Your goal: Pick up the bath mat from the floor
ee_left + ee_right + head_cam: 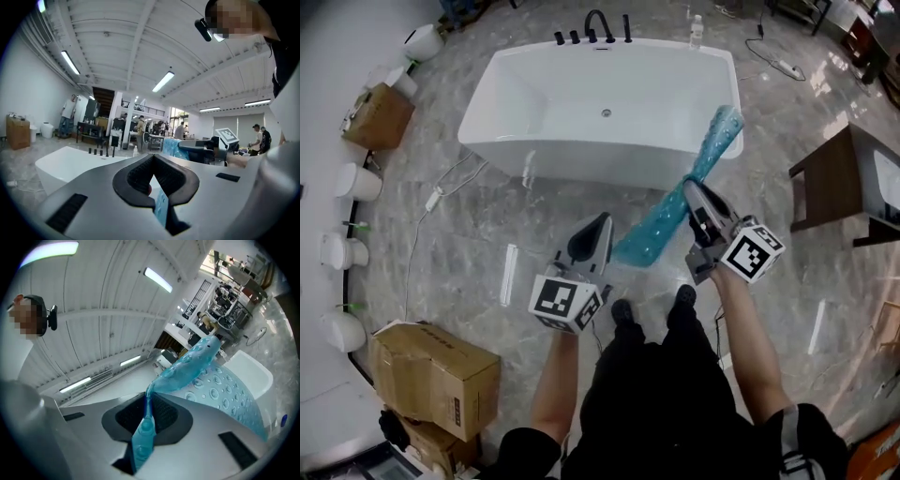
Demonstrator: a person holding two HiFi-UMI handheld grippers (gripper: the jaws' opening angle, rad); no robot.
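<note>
Left gripper [602,225], at 11 o'clock from person's feet: jaws closed on thin teal edge of bath mat [661,223]. Right gripper [692,192], 1 o'clock: jaws pinched on mat's other edge. Mat hangs btwn both, apparently off marble floor [469,244], far end toward bathtub [581,159] at 12. Looks light, floppy, rubbery, prob. slick; edges grip best.
</note>
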